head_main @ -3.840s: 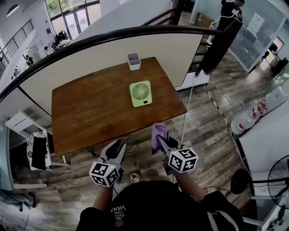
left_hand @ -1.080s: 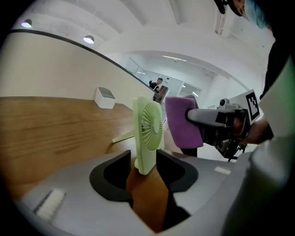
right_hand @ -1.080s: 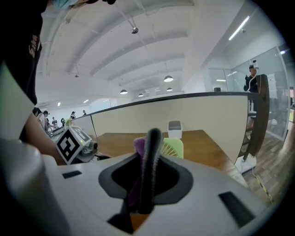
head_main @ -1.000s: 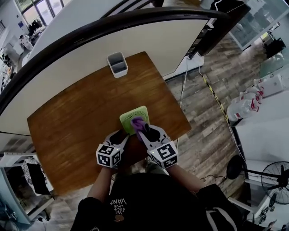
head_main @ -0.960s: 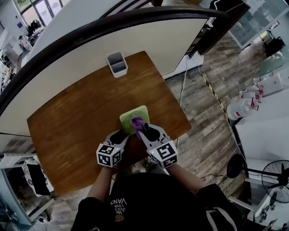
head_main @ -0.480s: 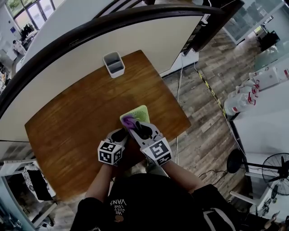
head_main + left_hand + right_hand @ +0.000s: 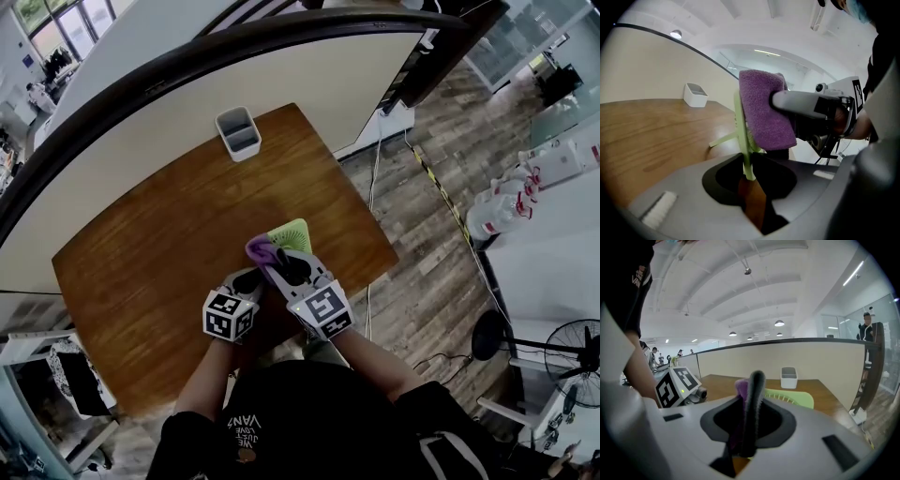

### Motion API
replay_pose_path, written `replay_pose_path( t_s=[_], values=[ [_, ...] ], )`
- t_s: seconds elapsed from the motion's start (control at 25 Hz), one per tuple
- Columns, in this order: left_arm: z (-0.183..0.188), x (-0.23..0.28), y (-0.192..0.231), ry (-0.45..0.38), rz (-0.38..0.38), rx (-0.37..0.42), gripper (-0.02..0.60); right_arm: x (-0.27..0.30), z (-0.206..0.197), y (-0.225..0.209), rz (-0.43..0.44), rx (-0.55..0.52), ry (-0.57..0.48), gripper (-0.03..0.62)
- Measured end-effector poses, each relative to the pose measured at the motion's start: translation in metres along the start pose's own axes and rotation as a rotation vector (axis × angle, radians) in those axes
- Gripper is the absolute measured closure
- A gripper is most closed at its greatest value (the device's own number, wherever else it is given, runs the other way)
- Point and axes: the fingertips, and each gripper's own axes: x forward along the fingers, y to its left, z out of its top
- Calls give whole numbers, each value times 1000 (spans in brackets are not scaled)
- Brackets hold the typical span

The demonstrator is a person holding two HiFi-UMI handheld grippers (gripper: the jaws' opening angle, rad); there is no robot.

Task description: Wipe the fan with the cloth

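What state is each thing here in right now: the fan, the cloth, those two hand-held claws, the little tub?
Pale green square fan: upright on the brown wooden table.
Purple cloth: against the fan.
Left gripper: jaws have just been closing, now gripping the fan's edge.
Right gripper: shut on the cloth.
White rectangular tub: upright, untouched.

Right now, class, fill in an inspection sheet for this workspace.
Surface: wooden table, nothing spilled that shows.
Job's things: green fan near the table's front edge; purple cloth against its face.
Clutter: white container at the far edge.
Grippers: left gripper jaws have just been closing, now on the fan's edge; right gripper shut on the cloth.
Cables: white cable right of the table.
Surroundings: curved railing, water bottles, floor fan.
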Motion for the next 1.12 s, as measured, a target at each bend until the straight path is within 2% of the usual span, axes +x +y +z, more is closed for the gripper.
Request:
replay_pose_path(
  t_s=[0.32, 0.64, 0.84, 0.96, 1.04, 1.12],
  values=[
    [-1, -1, 2, 2, 5, -5, 509, -16, -5, -30, -64, 60, 12, 510],
    [-1, -1, 2, 9, 7, 1, 509, -49, -20, -91, -232, 117, 30, 510],
    [-1, 0, 0, 7, 15, 7, 509, -61, -30, -112, -292, 139, 54, 510],
    [-1, 0, -1, 7, 21, 4, 508, -66, -27, -106, -279, 140, 32, 510],
    [0, -1, -1, -2, 23, -7, 508, -66, -20, -92, -236, 120, 8, 510],
    [2, -3, 0, -23, 33, -29, 464, -62, -16, -71, -170, 99, -9, 510]
  ],
)
